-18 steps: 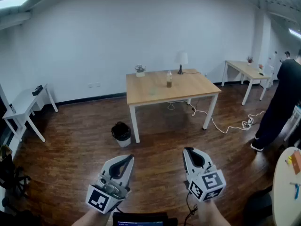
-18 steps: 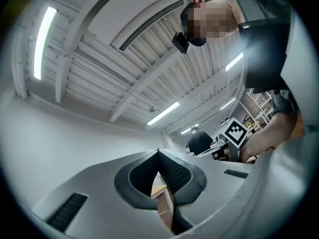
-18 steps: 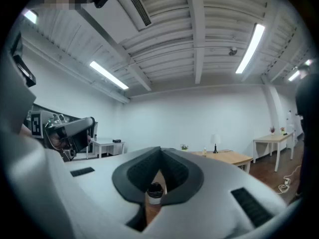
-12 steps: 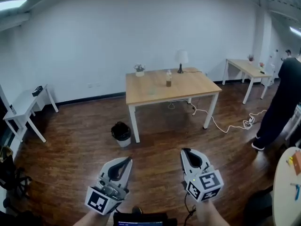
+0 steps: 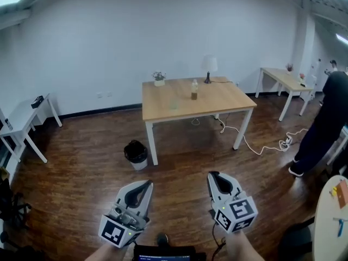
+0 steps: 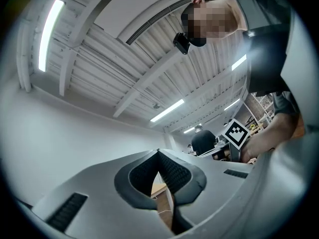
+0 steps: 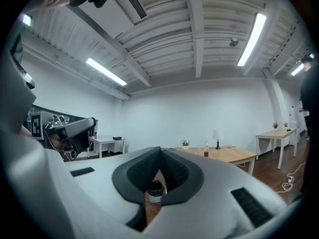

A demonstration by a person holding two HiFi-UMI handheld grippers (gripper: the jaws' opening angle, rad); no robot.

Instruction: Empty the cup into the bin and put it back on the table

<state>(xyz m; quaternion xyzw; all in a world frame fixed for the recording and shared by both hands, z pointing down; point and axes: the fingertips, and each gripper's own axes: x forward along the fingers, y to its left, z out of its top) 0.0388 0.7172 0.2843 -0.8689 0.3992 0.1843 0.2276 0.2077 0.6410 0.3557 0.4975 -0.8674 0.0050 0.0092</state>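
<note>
— One small clear cup (image 5: 173, 103), I think. It is faint against the light wooden table with white legs (image 5: 220, 101). It stands near the middle of the top, left of a slim bottle with brown liquid in it (image 5: 194, 90) and apart from it.

— What else is on that top?

— A little green plant in a white pot (image 5: 159, 79) at the far left corner, and a dark-stemmed lamp with a white shade (image 5: 209, 67) by the far edge.

— And the bin?

— A small round bin with a black liner (image 5: 136, 154) sits on the dark wooden plank floor (image 5: 81, 167), just beside the table's near left leg.

— The grippers?

— Both are held low, well apart from the table. The left gripper (image 5: 148, 184) has its jaws closed tip to tip, nothing between them, and is tilted upward. The right gripper (image 5: 213, 174) is level, its jaws likewise pressed together and empty.

— The room?

— There is a plain white wall (image 5: 109, 48) behind. A white cable (image 5: 261, 147) loops over the floor to the table's right. A narrow white side table (image 5: 24, 118) stands at the left and a second wooden table (image 5: 285, 78) at the far right. A person in black clothes (image 5: 326, 118) is at the right edge.
</note>
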